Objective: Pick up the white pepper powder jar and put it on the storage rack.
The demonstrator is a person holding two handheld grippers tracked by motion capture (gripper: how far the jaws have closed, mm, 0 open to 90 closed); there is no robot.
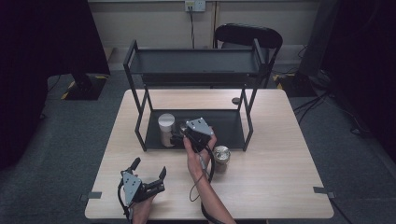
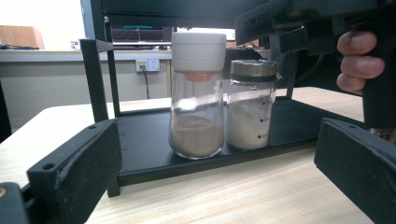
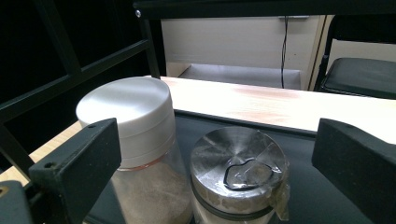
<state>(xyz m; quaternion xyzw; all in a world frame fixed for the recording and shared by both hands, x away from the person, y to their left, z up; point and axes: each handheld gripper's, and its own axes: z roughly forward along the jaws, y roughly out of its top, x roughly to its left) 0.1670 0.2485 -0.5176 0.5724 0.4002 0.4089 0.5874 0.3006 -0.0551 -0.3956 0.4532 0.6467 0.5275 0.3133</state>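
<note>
On the lower shelf (image 1: 229,126) of a black two-tier rack stand two glass jars side by side. One has a white lid (image 1: 166,127) (image 2: 197,93) (image 3: 128,112) and brown powder. The other has a metal lid (image 2: 252,105) (image 3: 238,163) and white powder. My right gripper (image 1: 180,134) (image 3: 219,158) is open at the shelf's front. Its jaws stand wide on either side of the metal-lidded jar, touching neither jar. My left gripper (image 1: 149,168) (image 2: 217,163) rests open near the table's front left, pointing at the jars, with nothing between its jaws.
A third metal-lidded jar (image 1: 221,156) stands on the table just in front of the rack, right of my right hand. The rack's upper shelf (image 1: 194,63) overhangs the jars. A black chair (image 1: 248,35) stands behind the table. A small dark disc (image 1: 236,100) lies behind the rack.
</note>
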